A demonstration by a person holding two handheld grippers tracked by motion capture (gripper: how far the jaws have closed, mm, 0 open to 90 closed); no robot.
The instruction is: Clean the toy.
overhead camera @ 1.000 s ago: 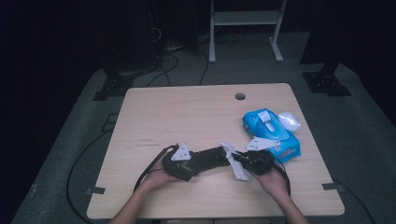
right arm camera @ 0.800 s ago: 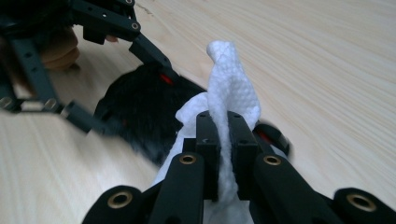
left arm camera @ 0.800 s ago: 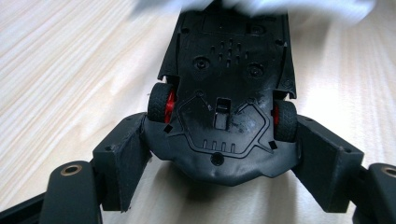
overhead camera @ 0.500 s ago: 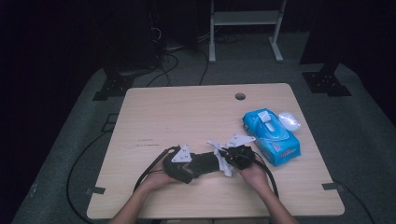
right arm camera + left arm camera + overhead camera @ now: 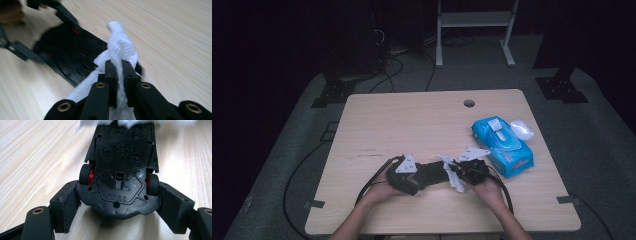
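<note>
Right hand-held gripper (image 5: 460,172) with wipe (image 5: 451,171), now against toy car (image 5: 428,173).

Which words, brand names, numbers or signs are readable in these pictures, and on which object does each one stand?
No text can be read in any view.
Blue wipes pack: there is print on its near side, too small and blurred to read.
Underside of the black toy car: moulded shapes and holes, no letters or numbers that I can make out.
White wipe: plain, no print.
Table: faint dark marks, not legible as words.
</note>
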